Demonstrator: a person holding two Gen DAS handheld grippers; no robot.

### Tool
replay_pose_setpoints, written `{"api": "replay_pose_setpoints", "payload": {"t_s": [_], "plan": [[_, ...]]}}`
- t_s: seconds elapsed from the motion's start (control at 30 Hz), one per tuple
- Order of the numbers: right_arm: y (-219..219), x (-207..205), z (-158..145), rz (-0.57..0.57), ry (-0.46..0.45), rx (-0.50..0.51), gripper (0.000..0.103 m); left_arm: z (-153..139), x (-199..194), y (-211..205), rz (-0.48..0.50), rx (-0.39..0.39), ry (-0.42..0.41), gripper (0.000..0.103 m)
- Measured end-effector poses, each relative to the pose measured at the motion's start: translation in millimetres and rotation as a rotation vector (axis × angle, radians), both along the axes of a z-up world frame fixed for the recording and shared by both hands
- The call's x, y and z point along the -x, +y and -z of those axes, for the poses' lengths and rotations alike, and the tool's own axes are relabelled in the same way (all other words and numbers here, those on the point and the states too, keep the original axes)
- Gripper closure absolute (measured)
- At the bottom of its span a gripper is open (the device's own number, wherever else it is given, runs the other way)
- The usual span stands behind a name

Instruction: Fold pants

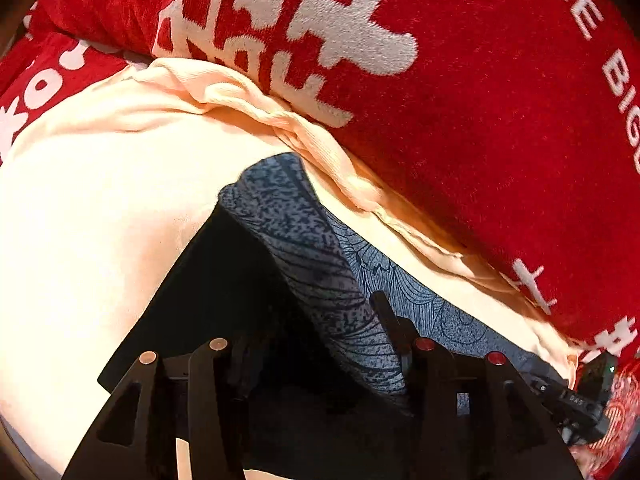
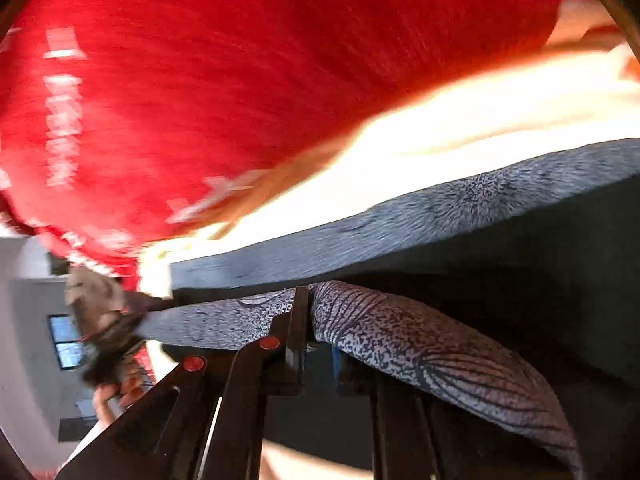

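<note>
Right below the big red blanket (image 1: 480, 100), on the peach sheet (image 1: 100, 200) of what looks like a bed, you've got the pants (image 1: 304, 248) lifted by one edge in both grippers. They're blue-grey with a leafy print and a dark inner side. Your left gripper (image 1: 320, 332) has its fingers closed down on a bunched ridge of the fabric, and your right gripper (image 2: 308, 328) is pinched tight on the same printed edge, with cloth trailing off to both sides.

My take: you're mid-fold, carrying that edge across. Keep both grippers level and the same distance apart, so the edge stays taut and doesn't sag in the middle. Lay it down flat, and don't let go until the cloth rests on the sheet. The fabric looks soft and slippery, so it'll likely slide if you rush.

Surface is soft bedding, wrinkled where the sheet meets the blanket, so expect bumps there. Past the blanket's far corner, the right view blurs a pale wall (image 2: 24, 320) and a small window (image 2: 66, 342); can't make out much else.
</note>
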State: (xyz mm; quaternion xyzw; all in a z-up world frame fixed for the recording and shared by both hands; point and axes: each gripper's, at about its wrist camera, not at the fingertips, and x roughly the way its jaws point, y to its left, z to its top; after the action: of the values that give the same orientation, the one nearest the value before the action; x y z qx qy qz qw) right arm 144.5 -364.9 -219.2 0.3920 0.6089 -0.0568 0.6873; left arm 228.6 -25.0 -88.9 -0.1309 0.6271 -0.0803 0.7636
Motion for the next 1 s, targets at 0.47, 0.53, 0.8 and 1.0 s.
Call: {"api": "replay_pose_setpoints", "payload": {"t_s": [0.47,0.53,0.8,1.0], "plan": [[83,5,-74,-0.239,-0.193,-0.007,0.064,-64,17,41,0.058,-0.204,-0.142,0.042],[112,-9,-50,-0.334,-0.143,0.042,0.065,-43,21,21,0.117,-0.214,-0.104,0.042],[97,-67,9,-0.203,-0.125,0.132,0.065,12,45,-26,0.262,-0.372,-0.103,0.042],[68,-38,-26,-0.091,-0.164,0.071,0.062,-20,61,-28,0.288,-0.352,-0.063,0.042]]}}
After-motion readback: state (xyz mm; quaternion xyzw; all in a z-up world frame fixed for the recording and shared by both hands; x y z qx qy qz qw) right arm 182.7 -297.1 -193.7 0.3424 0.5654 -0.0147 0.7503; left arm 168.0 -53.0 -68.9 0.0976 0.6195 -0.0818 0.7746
